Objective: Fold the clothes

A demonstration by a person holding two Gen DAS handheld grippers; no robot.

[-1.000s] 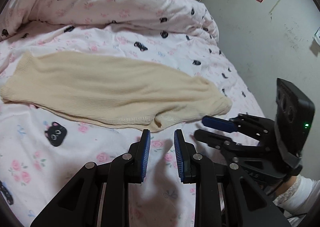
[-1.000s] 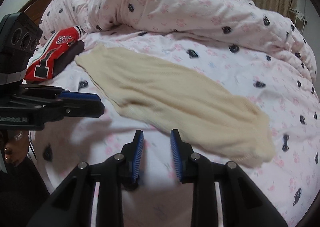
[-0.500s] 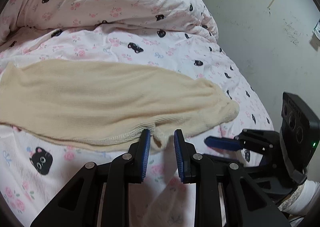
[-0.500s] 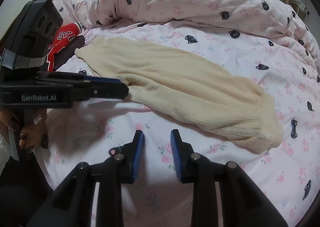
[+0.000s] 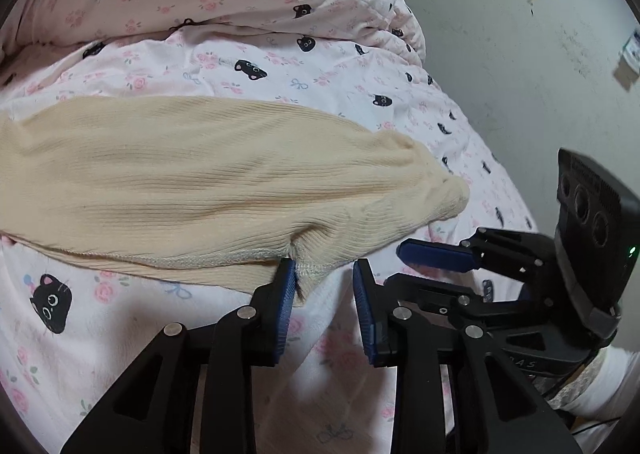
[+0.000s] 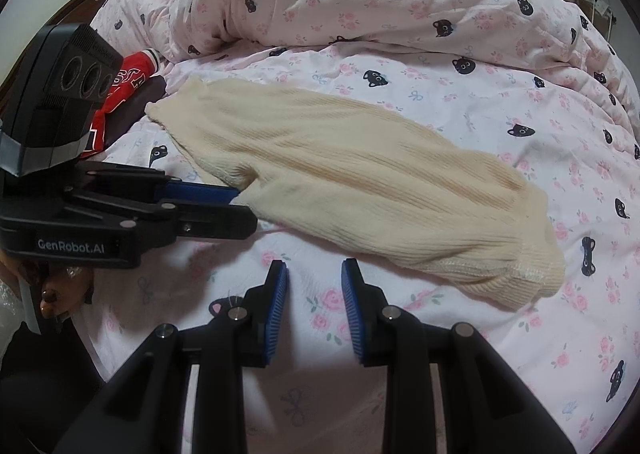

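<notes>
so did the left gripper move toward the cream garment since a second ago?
Yes. The left gripper closed in on the cream garment; its jaws, opening, now straddle the hem, earlier short of it over the bedsheet.

cream sweater [image 6: 360, 190] on bedsheet [image 6: 520, 334]; left gripper [image 6: 240, 210] jaws opening at its edge.

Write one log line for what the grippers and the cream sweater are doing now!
left gripper: opening at cream sweater hem | right gripper: open, empty, over bedsheet
</notes>
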